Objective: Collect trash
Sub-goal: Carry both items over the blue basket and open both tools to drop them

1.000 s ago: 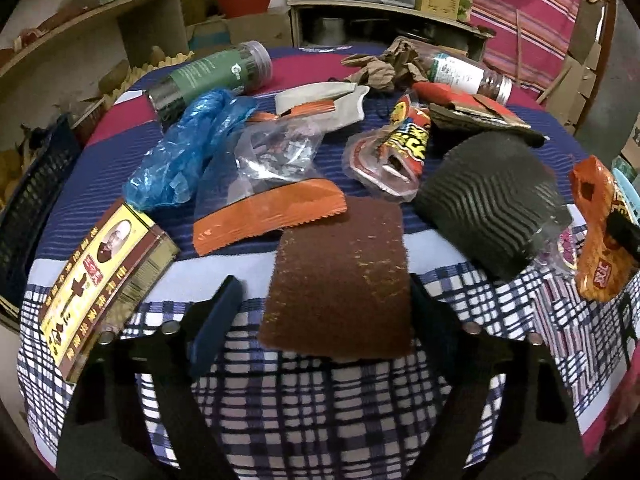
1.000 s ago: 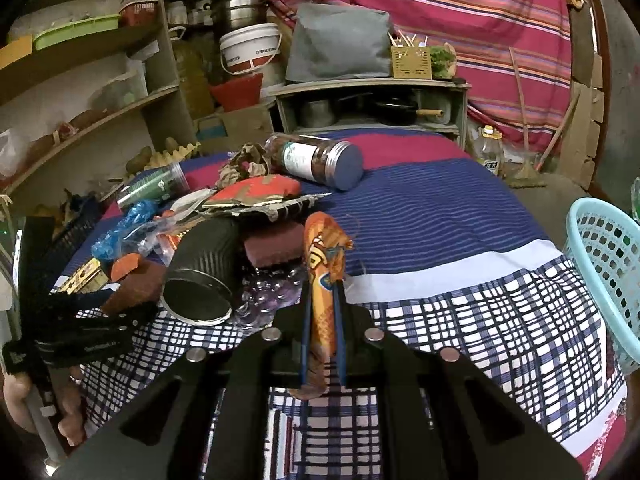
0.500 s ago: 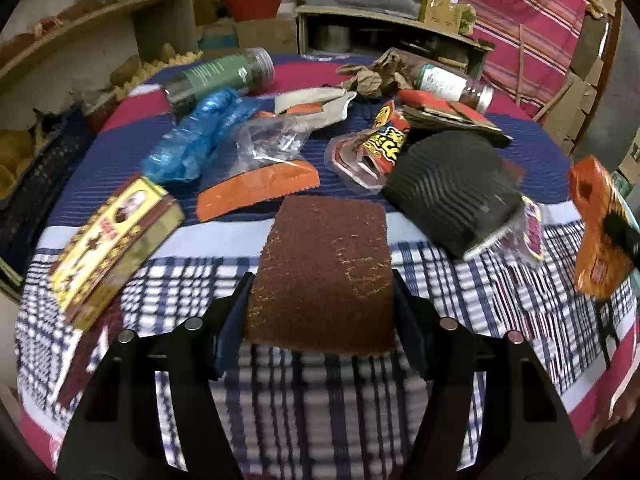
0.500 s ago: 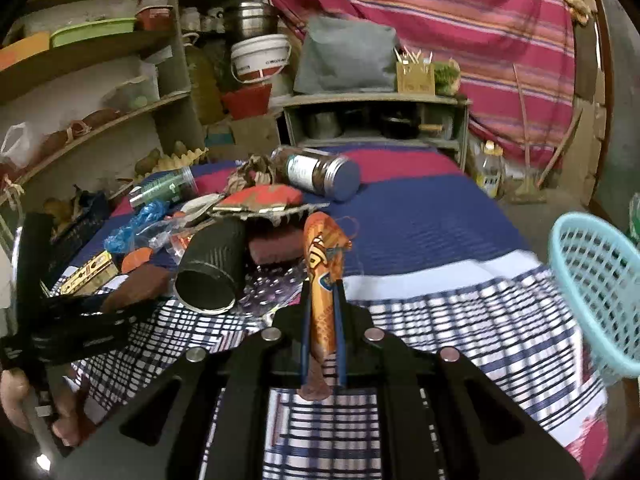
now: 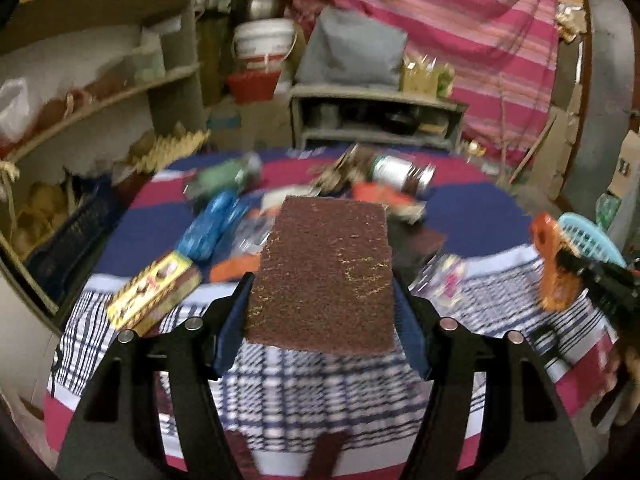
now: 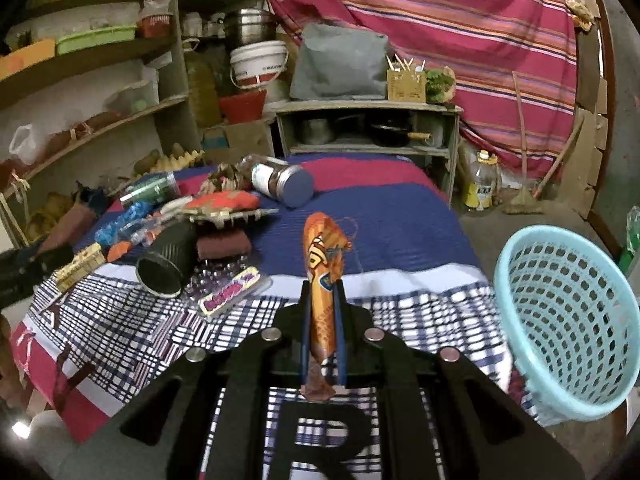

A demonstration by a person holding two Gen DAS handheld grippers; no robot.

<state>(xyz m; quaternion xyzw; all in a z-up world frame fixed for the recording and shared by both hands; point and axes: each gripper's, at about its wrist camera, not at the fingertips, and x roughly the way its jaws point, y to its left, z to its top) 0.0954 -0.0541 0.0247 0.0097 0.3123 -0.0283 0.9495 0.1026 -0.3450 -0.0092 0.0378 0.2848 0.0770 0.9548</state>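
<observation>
Left gripper: jaws set wide, clamped on brown scouring pad, pad clear above table. Right gripper: jaws nearly closed, pinching orange wrapper. Blue basket near, right of it.

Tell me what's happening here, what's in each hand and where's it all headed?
A person is clearing litter off a cloth-covered table with two handheld grippers. The left gripper holds a brown scouring pad between its jaws, lifted clear of the table. The right gripper is shut on an orange snack wrapper. A light blue basket sits at the table's right edge; more trash remains on the table.
</observation>
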